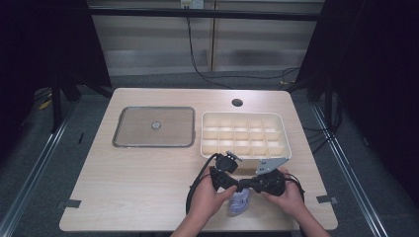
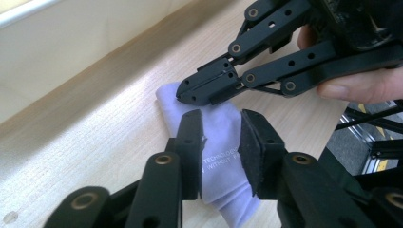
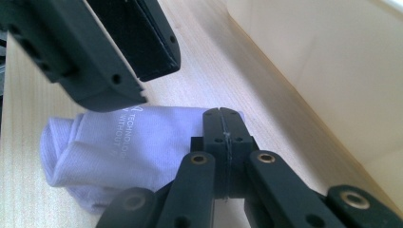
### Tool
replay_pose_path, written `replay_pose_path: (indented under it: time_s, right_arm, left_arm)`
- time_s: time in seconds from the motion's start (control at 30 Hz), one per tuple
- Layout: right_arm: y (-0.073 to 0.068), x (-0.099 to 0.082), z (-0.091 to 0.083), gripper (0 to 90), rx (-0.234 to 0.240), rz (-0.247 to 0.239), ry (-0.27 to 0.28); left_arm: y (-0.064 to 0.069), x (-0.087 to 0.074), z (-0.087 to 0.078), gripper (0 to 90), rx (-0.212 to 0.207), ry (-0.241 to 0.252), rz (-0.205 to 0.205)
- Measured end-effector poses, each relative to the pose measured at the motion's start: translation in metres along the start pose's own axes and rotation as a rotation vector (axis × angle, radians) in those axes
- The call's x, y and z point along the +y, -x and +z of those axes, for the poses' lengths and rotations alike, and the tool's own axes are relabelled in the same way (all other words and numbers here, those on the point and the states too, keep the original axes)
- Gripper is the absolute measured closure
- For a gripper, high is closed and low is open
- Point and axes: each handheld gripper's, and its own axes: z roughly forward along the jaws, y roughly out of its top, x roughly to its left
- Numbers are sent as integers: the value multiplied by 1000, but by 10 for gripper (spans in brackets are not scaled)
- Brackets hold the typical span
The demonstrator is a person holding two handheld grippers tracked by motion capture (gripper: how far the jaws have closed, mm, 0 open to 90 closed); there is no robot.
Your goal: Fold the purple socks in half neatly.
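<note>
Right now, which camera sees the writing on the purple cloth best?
The right gripper view: the folded cloth lies wide, its printed side clear. The left gripper view shows the writing squeezed between that gripper's tongs. The high view shows a small pale bundle between the hands, with no writing readable.

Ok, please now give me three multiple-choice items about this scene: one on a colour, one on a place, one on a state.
1. What colour is the divided plastic tray? A red; B cream; C blue.
2. Where does the pale lilac folded cloth lie? A on the light wooden table, in front of the tray; B inside the tray; C on the floor.
3. How do the jaws of the right tool stand? A wide apart; B around the tray's rim; C shut.
Key: 1 B, its walls look cream; 2 A, wood grain shows all around the cloth; 3 C, the jaws meet with no gap, at the cloth's edge.
</note>
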Motion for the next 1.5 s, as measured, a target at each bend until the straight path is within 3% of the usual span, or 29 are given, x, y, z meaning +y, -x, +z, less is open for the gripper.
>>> replay_pose_path:
  time_s: [0.13,0.37,0.67,0.83,0.9,1.07,1.23,1.5]
  right_arm:
    - [0,0,0,900,-5,-3,-5]
    - [0,1,0,900,-1,-9,-7]
    - [-1,1,1,900,-7,-8,-3]
    - [-1,1,1,900,-9,-13,-5]
    - [-1,1,1,900,-9,-17,-7]
    - [-1,1,1,900,-8,-12,-5]
    - [-1,1,1,900,-6,-10,-2]
    - [0,1,2,900,-8,-24,1]
  left_arm:
    - [0,-1,8,766,11,-22,3]
    - [1,-10,29,768,15,-69,10]
    - [10,-13,16,799,-18,-57,11]
    - [15,-21,26,816,-20,-95,31]
    - [13,-24,30,840,-35,-83,18]
    - [19,-24,26,834,-9,-91,40]
    - [18,-29,26,835,-28,-73,29]
    - [15,-31,25,838,-41,-93,19]
